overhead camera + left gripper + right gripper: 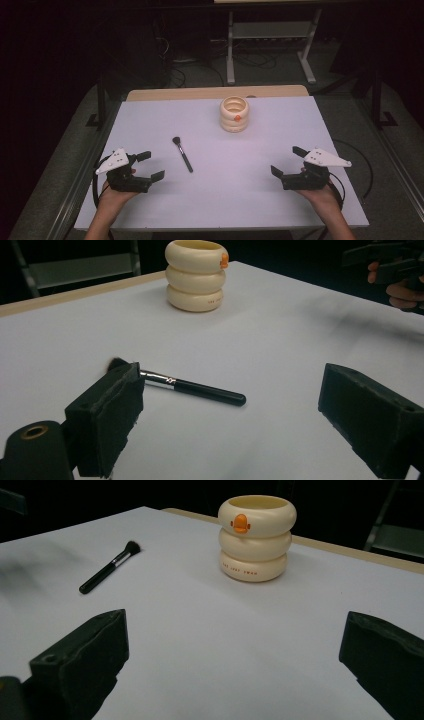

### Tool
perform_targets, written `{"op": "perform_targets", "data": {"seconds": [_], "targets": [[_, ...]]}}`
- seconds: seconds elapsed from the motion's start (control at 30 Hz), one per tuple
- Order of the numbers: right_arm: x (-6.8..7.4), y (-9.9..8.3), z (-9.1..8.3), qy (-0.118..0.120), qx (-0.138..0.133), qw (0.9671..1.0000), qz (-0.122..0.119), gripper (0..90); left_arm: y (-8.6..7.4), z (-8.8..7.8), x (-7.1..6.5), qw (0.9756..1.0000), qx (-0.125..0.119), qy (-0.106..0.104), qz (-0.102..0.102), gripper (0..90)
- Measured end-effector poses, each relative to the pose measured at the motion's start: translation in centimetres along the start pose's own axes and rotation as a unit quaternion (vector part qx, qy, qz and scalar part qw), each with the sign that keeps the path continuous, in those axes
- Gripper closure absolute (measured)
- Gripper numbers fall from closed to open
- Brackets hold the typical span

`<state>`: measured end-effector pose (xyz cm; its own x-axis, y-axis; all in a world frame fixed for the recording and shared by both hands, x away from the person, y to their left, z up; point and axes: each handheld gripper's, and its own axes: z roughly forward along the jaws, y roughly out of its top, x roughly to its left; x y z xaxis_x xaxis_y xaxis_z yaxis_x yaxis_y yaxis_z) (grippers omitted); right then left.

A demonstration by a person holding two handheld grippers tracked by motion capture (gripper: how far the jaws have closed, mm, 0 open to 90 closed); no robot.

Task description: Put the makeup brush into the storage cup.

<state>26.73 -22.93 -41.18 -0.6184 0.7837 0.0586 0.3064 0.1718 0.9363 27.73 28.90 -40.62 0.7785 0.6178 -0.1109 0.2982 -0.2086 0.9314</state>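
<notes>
A cream ringed cup [234, 114] with a small orange beak stands upright near the table's far edge, also seen as the cup [195, 275] and the cup [256, 537]. A black makeup brush [183, 154] lies flat left of centre, bristles pointing away; the brush [192, 387] has its bristle end partly hidden behind my left jaw, and the brush [109, 567] lies far left. My left gripper [150, 166] hovers open at the near left, a little short of the brush. At the near right my right gripper [287, 161] is open too, with nothing between its jaws.
The white table top [215, 200] sits on a wooden board whose far edge shows behind the cup. A metal frame [270, 35] and cables stand on the dark floor beyond. The other hand [400, 287] with its gripper shows at the top right of the left gripper view.
</notes>
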Motion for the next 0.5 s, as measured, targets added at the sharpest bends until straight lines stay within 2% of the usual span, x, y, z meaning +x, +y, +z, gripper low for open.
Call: {"op": "perform_targets", "data": {"seconds": [0.5], "targets": [[0.09, 0.04, -0.02, -0.002, -0.002, 1.0, 0.002, 0.0, 0.44, 0.13, 0.13, 1.0, 0.0, 0.004, -0.001, 10.3]]}}
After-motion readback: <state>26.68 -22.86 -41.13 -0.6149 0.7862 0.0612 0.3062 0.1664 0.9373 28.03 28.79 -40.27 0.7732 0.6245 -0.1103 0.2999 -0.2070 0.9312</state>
